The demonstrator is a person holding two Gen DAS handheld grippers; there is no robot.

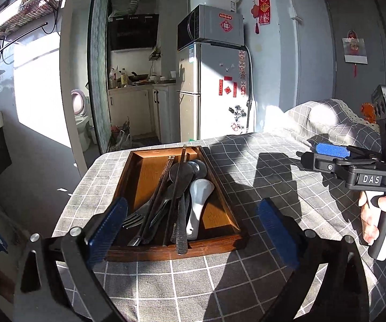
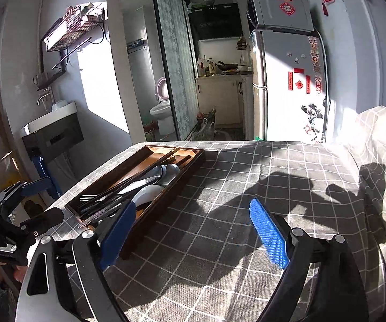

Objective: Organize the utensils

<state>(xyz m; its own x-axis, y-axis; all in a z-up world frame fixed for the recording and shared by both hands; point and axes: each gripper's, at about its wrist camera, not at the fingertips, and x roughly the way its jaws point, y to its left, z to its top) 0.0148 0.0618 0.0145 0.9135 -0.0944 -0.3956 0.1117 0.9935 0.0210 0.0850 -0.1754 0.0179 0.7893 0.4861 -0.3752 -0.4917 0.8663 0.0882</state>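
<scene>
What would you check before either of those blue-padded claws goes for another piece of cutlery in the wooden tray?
1. Left gripper empty, jaws wide: ok.
2. Right gripper empty, jaws wide: ok.
3. Wooden tray flat on the checked tablecloth, fully on the table: ok.
4. Utensils sorted by compartment: not ok; fork, chopsticks, white spoon and metal spoons lie heaped together in the right section.
5. Left section of the tray free to receive items: ok.
6. Nothing overhanging the tray: not ok; the textured handle rests over the near rim.
</scene>
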